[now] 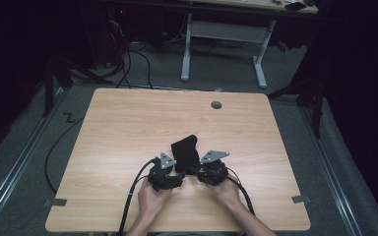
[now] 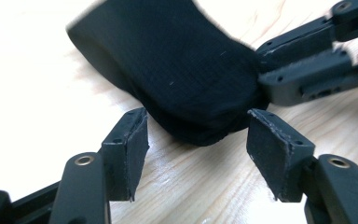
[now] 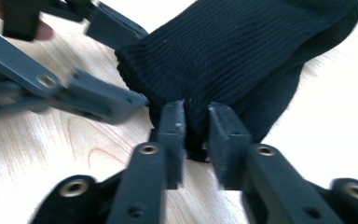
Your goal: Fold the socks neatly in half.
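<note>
Now: both claws at the near end of a black sock

Centrally on the wooden counter (image 1: 128, 128) lies a black sock (image 1: 185, 151), a little nearer the person's edge than the far one. Its long axis runs away from the person, leaning slightly to the right at the far end in the high view; the near end points back toward the two hands. The gripper views show a ribbed knit and a doubled, folded look, with one layer lying over another.

The left claw (image 1: 175, 178) sits at the near left corner of the sock, held by the left hand (image 1: 151, 198). In the left gripper view its jaws stand wide apart, one on either side of the rounded near edge of the fabric, and neither pad presses on it; wood grain shows between pad and cloth on both sides.

The right claw (image 3: 196, 140) comes in from the near right, held by the right hand (image 1: 227, 192). In the right gripper view its jaws stand close together with a fold of the sock's edge pinched between the pads. The gap left between them is narrow and filled with black fabric.

The two claws are near each other, their tips almost meeting at the sock's near end.
</note>
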Motion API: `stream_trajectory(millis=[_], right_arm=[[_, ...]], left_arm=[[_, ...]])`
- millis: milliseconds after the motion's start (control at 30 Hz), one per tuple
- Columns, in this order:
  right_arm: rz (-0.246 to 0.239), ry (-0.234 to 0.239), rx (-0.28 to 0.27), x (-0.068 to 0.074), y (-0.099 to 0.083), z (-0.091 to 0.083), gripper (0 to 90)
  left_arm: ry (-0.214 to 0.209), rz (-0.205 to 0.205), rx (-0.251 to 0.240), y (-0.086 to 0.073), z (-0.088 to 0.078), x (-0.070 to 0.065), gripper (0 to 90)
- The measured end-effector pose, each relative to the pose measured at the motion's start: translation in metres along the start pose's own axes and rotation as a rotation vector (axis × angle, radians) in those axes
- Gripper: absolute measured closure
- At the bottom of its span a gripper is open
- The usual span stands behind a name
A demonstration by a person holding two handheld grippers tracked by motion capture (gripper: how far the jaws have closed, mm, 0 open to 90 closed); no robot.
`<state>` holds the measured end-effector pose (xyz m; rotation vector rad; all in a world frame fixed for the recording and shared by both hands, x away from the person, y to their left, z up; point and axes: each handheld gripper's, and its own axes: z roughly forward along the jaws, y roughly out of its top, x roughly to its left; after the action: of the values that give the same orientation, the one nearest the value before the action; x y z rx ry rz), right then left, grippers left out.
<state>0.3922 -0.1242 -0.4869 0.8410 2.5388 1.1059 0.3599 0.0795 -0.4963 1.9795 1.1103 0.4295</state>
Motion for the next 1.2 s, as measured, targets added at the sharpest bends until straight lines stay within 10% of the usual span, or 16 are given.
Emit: stream_trajectory(millis=[433,833,1200], right_arm=[[0.029,-0.017,-0.111,-0.009,0.014,-0.029,66.2],[0.061,-0.025,0.006,-0.014,0.022,0.023,69.2],[0.077,-0.032,-0.014,-0.011,0.010,0.017,60.9]], left_arm=[[-0.026,-0.070,-0.067,0.031,-0.009,0.023,43.3],[-0.050,0.003,0.078,0.020,0.016,0.018,41.8],[-0.012,-0.043,0.013,0.042,0.010,0.034,38.1]])
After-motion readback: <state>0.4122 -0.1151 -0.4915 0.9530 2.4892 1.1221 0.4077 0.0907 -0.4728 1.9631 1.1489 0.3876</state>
